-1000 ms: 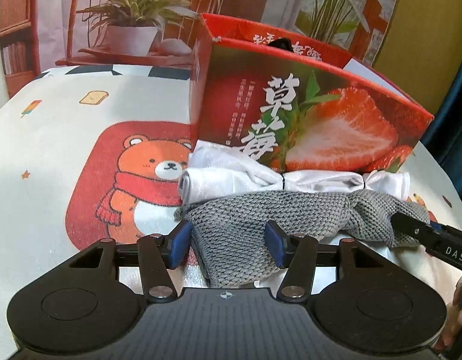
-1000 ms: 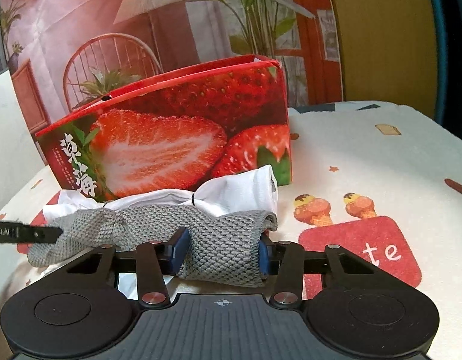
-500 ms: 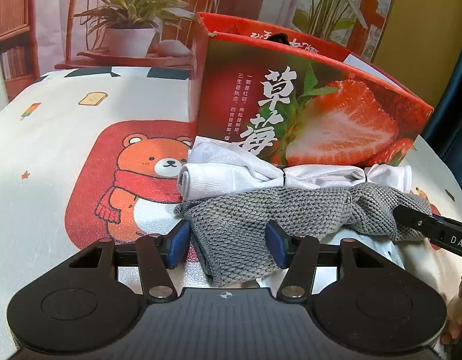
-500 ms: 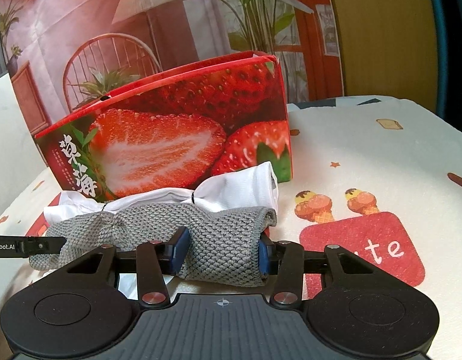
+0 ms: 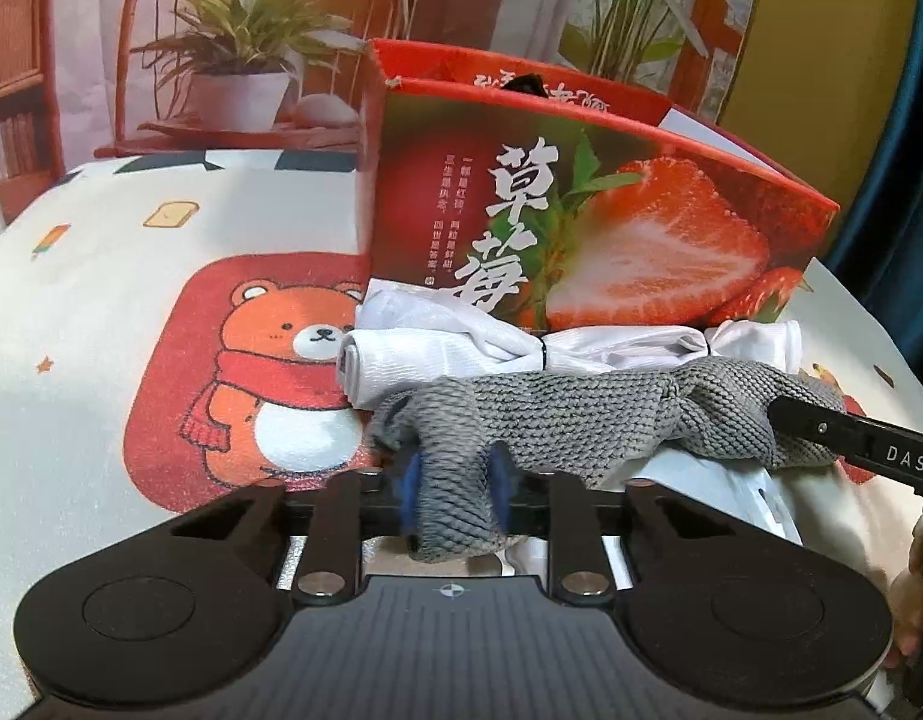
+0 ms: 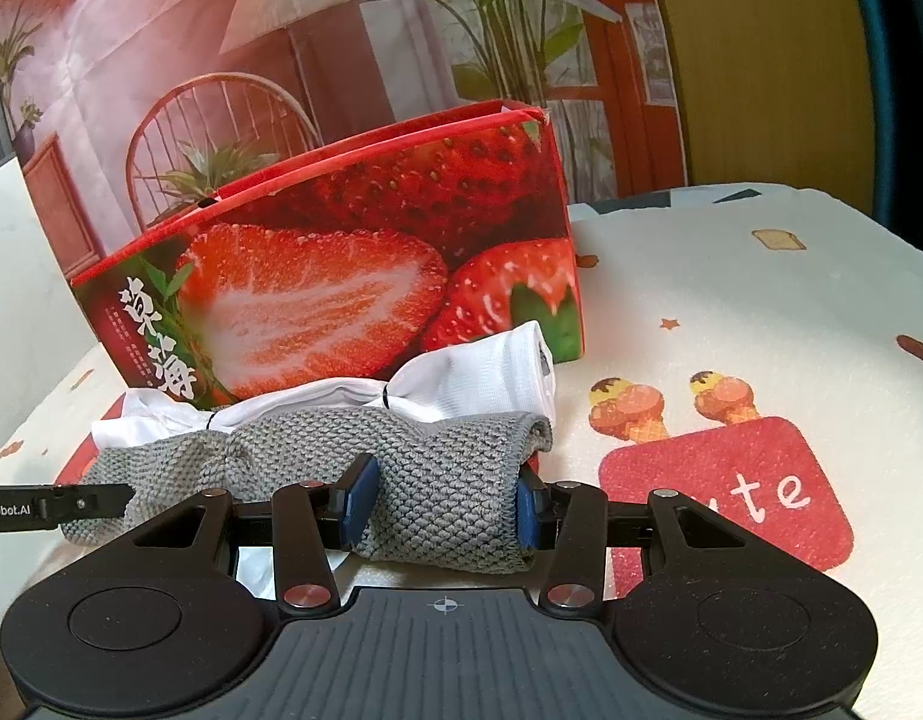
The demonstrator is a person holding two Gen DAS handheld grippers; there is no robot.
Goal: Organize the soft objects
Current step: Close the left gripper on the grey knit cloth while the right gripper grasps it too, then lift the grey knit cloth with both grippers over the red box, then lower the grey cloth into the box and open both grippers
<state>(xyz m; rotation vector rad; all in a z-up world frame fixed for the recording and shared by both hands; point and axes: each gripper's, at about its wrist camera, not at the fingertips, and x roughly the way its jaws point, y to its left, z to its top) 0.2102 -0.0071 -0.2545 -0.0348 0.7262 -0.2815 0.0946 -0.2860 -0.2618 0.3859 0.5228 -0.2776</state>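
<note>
On a cartoon-print tabletop [image 6: 731, 276], a grey knitted cloth [image 5: 581, 414] lies before a white garment [image 5: 461, 342] and strawberry box [image 5: 581, 228], the left gripper [image 5: 458, 489] closing its jaws on one end while the right gripper [image 6: 443, 504] pinches the other.

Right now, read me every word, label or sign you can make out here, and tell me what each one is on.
"草莓": large white characters on the front of the strawberry box.
"DAS": on the right hand-held gripper, cut off by the picture's edge.
"nRobot.AI": on the left hand-held gripper, cut off at its start.
"ute": white letters on the red patch of the tablecloth, start hidden.
Small white columns on the box and the characters along its inner rim: too small to read.
</note>
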